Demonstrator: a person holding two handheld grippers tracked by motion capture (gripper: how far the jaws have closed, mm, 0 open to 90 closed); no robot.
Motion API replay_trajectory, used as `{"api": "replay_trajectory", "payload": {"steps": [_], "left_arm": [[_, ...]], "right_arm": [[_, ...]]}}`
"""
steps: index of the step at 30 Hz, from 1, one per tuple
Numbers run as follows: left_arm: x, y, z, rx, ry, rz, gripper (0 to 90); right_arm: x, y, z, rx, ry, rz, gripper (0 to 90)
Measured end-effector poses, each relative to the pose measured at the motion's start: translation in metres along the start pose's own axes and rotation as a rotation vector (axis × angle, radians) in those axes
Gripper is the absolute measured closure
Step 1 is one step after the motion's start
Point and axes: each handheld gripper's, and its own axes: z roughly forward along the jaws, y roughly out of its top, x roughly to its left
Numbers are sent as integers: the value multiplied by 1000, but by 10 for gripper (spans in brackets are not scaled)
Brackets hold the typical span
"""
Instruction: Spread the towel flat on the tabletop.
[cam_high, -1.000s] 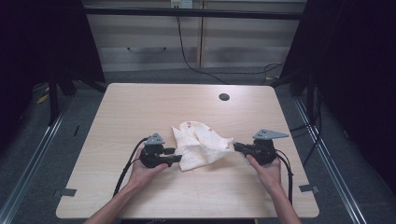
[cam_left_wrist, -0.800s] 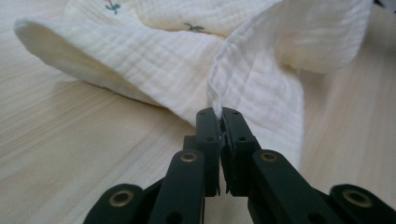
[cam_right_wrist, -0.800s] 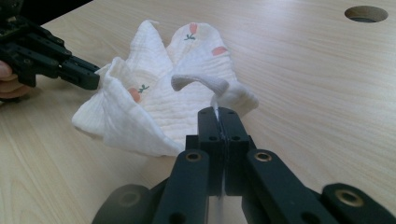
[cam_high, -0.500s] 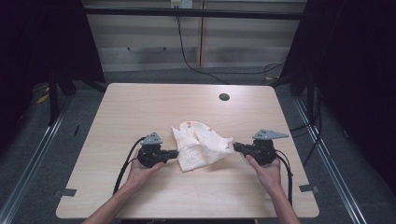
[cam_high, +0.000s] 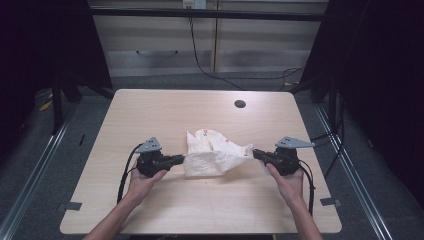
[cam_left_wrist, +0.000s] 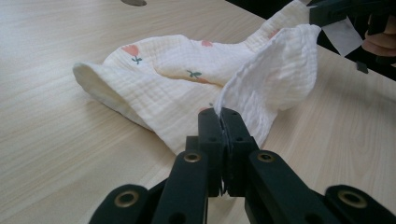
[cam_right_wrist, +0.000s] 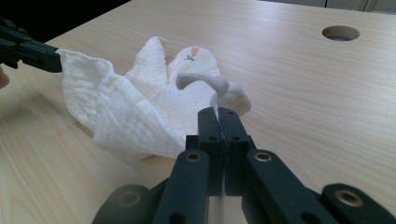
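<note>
A white crinkled cloth (cam_high: 215, 155) with small red flower prints lies at the middle of the wooden table (cam_high: 150, 115), pulled out between both grippers. My left gripper (cam_high: 182, 159) is shut on the cloth's left corner; in the left gripper view its jaws (cam_left_wrist: 222, 112) pinch a raised edge of the cloth (cam_left_wrist: 177, 79). At the opposite corner my right gripper (cam_high: 254, 152) is shut on the cloth, and its jaws (cam_right_wrist: 218, 111) clamp a thin fold of the cloth (cam_right_wrist: 126, 112). Both held corners are lifted off the table while the middle sags onto it.
A round cable hole (cam_high: 240, 104) sits in the table's far right part. Dark metal frame rails run along both sides of the table, and a cabinet with a hanging cable stands behind it. A person's forearms come in from the near edge.
My left gripper has closed on the cloth's left corner and drawn it left and upward. The cloth is now stretched wider between the grippers. The right gripper has stayed in place.
</note>
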Motion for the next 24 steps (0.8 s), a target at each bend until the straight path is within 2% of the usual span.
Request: {"api": "replay_trajectory", "payload": {"steps": [3, 6, 8, 13, 16, 20, 24], "left_arm": [[1, 3, -5, -17, -14, -6, 885], [0, 10, -12, -45, 2, -6, 885], [-1, 16, -19, -72, -3, -6, 886], [-3, 27, -29, -100, -7, 12, 886], [-3, 34, -36, -111, 0, 26, 886], [-2, 45, -51, -152, 8, 32, 886], [0, 61, -65, -168, 41, 67, 886]], "right_arm": [[1, 2, 0, -4, 0, -5, 891], [3, 4, -2, -12, -5, -6, 891], [5, 6, -3, -27, -9, -11, 891], [9, 16, -3, -50, 5, -17, 892], [10, 30, -7, -91, 14, -10, 892], [15, 55, -14, -131, 18, -35, 892], [22, 80, -20, -164, 19, -59, 892]]}}
